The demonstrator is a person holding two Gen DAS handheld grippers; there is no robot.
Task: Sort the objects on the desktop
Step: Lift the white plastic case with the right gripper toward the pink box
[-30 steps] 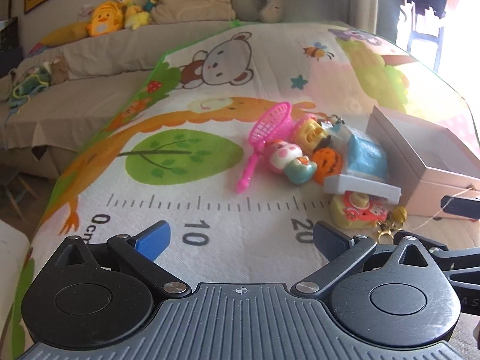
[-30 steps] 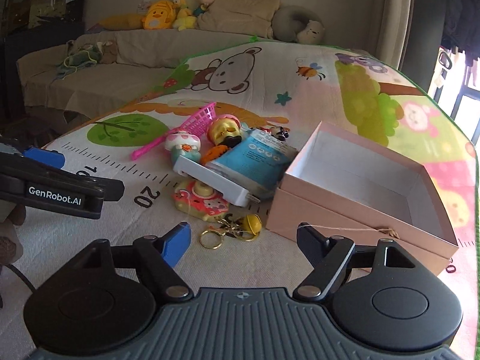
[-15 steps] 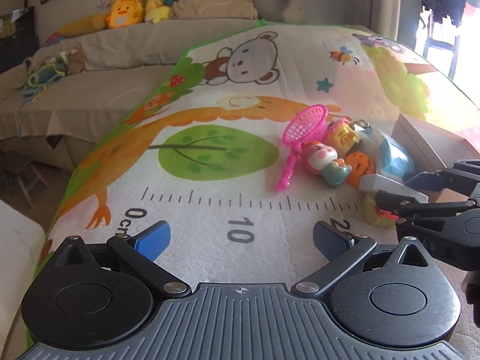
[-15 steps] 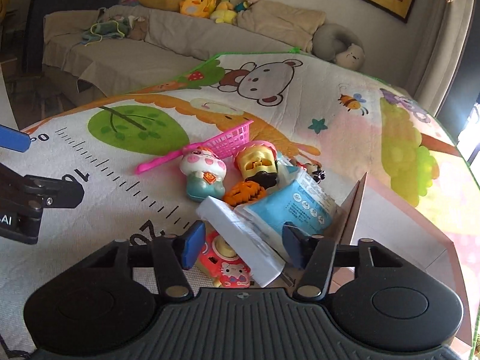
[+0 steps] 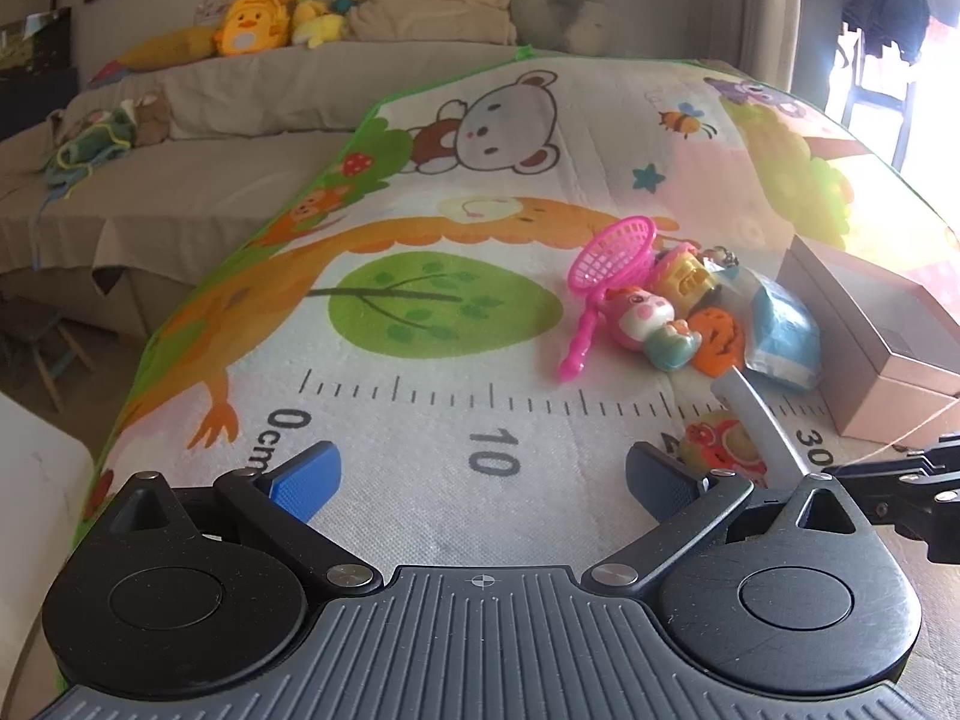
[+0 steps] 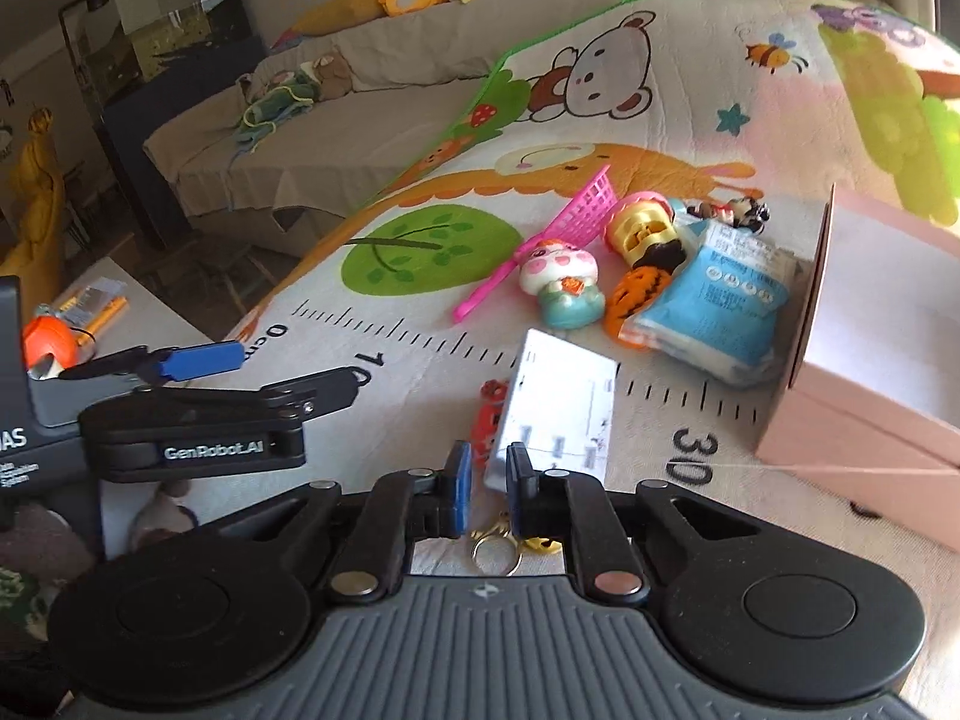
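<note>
A pile of small things lies on the play mat beside an open pink box (image 6: 888,360): a pink toy net (image 6: 576,222), a pink-and-teal figurine (image 6: 561,282), a yellow toy (image 6: 639,228), an orange pumpkin (image 6: 636,294), a blue packet (image 6: 714,306) and a red keychain toy (image 6: 489,414). My right gripper (image 6: 485,483) is shut on the near edge of a white flat box (image 6: 558,405), held above the mat. In the left wrist view the white box (image 5: 759,414) shows edge-on. My left gripper (image 5: 480,474) is open and empty over the ruler print.
The pink box (image 5: 864,324) stands right of the pile. A gold keyring with a yellow bell (image 6: 510,546) lies under my right gripper. A sofa with plush toys (image 5: 252,30) runs along the back. The mat's left edge drops off to the floor.
My right gripper has closed on the white flat box and drawn it out of the pile toward me. My left gripper has shifted slightly and stays open.
</note>
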